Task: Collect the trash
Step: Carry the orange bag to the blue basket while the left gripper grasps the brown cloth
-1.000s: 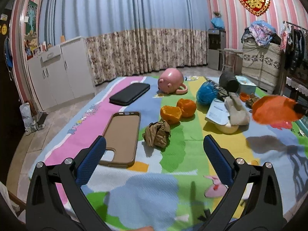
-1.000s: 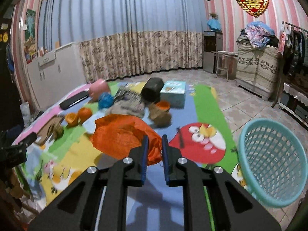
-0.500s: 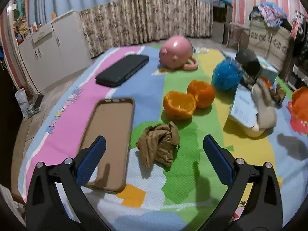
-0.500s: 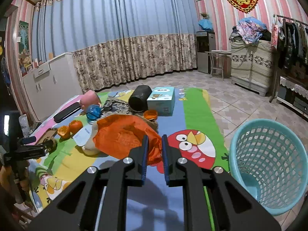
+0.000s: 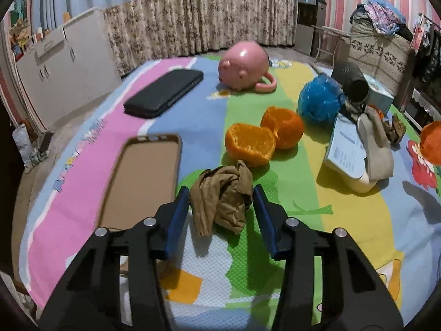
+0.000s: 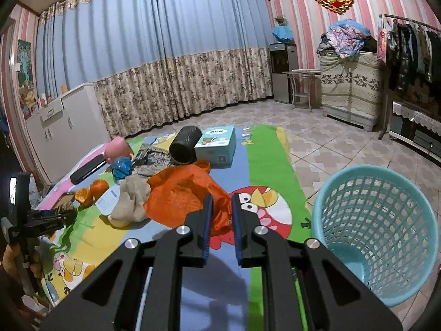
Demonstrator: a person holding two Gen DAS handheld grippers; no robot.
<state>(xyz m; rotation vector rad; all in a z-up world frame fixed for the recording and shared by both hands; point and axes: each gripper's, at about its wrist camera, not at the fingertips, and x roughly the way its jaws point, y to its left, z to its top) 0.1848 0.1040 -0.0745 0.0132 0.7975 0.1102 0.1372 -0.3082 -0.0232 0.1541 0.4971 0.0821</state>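
One crumpled brown wad (image 5: pixel 222 197), no clear axis

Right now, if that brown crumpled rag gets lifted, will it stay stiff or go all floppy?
Probably floppy: the rag lies in soft, loose folds. It looks thin, so likely light. A tail may dangle below the left gripper, whose jaws have just been closing around it.

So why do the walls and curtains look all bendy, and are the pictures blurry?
Both wrist views use fisheye lenses, so the curtains bow and the corners go black; the left view's crumpled brown wad stays sharp; the right view's basket is sharp too.
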